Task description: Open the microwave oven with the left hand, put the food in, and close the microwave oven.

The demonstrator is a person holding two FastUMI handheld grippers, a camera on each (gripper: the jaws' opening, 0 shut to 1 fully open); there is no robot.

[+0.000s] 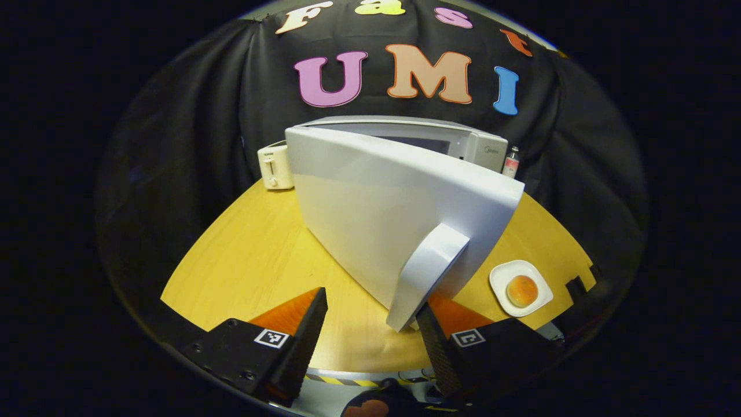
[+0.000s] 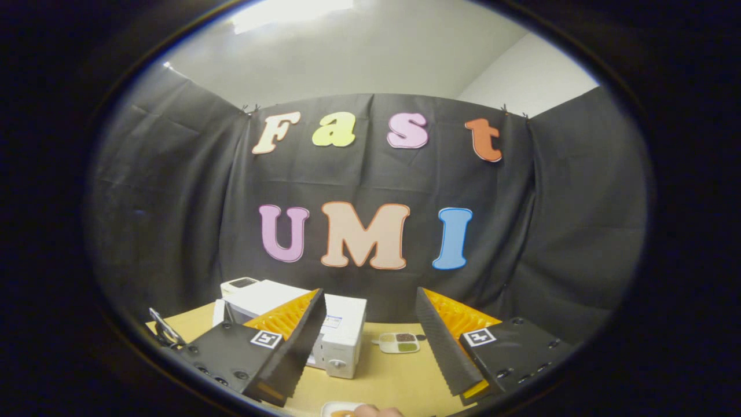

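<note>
The white microwave stands mid-table with its door swung out toward me. The curved door handle reaches down between my fingers, its lower end right beside the right-hand finger. My left gripper is open, and only that finger is near the handle. The food, a round bun, lies on a small white plate to the right of the door. My right gripper hangs open and empty high above the table, with the microwave below it and the plate's rim at the bottom edge.
A white toaster stands at the back left of the yellow round table, and a small bottle at the back right. A little sectioned dish sits right of the microwave. Bare tabletop lies left of the door.
</note>
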